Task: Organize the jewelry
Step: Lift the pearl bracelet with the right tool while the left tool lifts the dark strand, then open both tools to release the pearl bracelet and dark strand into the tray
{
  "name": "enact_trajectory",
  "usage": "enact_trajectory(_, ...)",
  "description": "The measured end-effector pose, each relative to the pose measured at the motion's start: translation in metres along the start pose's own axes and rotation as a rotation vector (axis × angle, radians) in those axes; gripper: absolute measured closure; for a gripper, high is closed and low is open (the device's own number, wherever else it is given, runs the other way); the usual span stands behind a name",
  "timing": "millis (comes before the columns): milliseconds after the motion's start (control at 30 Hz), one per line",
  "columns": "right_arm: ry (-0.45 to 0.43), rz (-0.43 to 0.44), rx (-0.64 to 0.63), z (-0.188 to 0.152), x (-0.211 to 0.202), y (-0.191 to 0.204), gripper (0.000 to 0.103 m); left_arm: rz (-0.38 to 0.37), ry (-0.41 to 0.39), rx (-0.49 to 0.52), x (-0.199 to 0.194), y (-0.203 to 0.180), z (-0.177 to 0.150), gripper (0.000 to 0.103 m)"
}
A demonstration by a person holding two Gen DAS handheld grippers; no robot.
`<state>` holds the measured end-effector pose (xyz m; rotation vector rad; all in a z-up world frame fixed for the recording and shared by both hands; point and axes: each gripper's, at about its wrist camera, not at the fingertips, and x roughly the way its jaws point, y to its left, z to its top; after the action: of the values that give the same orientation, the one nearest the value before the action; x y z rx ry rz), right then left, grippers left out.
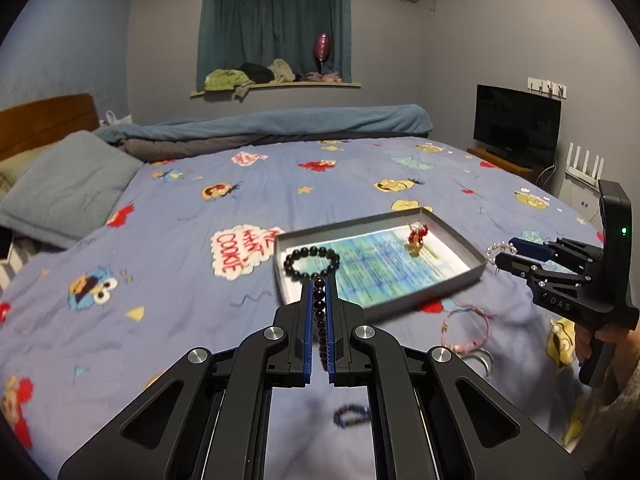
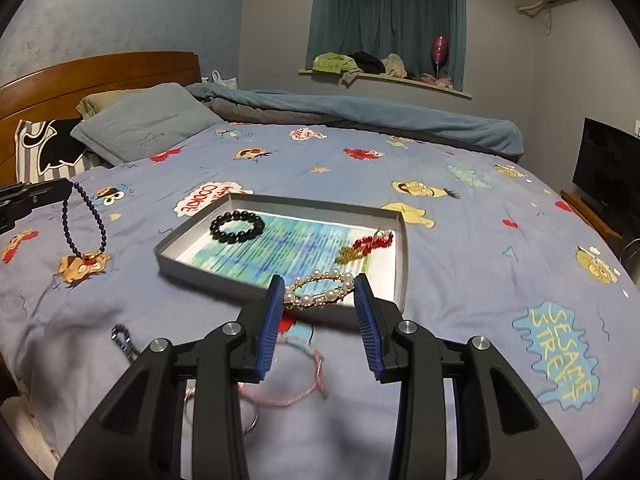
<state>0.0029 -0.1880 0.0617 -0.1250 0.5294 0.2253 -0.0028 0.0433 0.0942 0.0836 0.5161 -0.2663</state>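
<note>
Left wrist view: the left tongs [image 1: 319, 300] are clamped on a dark purple bead necklace [image 1: 320, 320], whose strand runs between the two blue pads. In the right wrist view the same necklace [image 2: 84, 224] hangs as a loop from those tongs at the left edge of the picture, its gold and red pendant at the bottom, low over the bed sheet [image 2: 460, 280].

Right wrist view: the right tongs [image 2: 320, 292] are clamped on an oval pearl hair clip [image 2: 318, 290], with one blue pad against each end of the clip. The clip is held above the near rim of the grey tray [image 2: 402, 264].

The tray lies flat on the bed. Inside it, a black bead bracelet [image 2: 237, 226] rests toward the far left, and a red and gold beaded piece [image 2: 366, 246] rests toward the right, well apart from the bracelet.

On the sheet in front of the tray lie a pink braided bracelet [image 2: 296, 392], a metal ring [image 2: 252, 420] partly hidden behind the right tongs, and a small silver clip [image 2: 124, 340] to the left. The left wrist view also shows a small blue bead bracelet [image 1: 352, 416] on the sheet below the left tongs.
</note>
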Motion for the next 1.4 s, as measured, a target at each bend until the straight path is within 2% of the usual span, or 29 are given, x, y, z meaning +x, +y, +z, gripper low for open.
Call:
enact_trajectory(267, 0.005, -0.008, 0.001, 0.014, 0.038, -0.009, 0.067, -0.075, 0.033, -0.022, 0.051, 0.002, 0.022, 0.097)
enact_trajectory(400, 0.033, -0.001, 0.016, 0.017, 0.064, -0.015, 0.067, -0.109, 0.061, -0.042, 0.082, 0.003, 0.028, 0.097)
enact_trajectory(600, 0.088, -0.002, 0.025, 0.015, 0.106, -0.022, 0.067, -0.126, 0.117, -0.059, 0.129, 0.0, 0.023, 0.097)
enact_trajectory(700, 0.123, 0.009, 0.052, 0.014, 0.121, -0.028, 0.067, -0.141, 0.157, -0.101, 0.15, 0.006, 0.015, 0.097)
enact_trajectory(933, 0.248, 0.016, 0.076, 0.008, 0.147, -0.032, 0.067, -0.108, 0.229, -0.151, 0.179, 0.02, 0.0, 0.097)
enact_trajectory(1167, 0.287, -0.022, 0.038, 0.004, 0.155, -0.027, 0.067, -0.089, 0.298, -0.173, 0.199, 0.027, -0.016, 0.097)
enact_trajectory(1400, 0.299, -0.02, 0.049, 0.003, 0.156, -0.029, 0.067, -0.067, 0.306, -0.158, 0.201, 0.026, -0.018, 0.097)
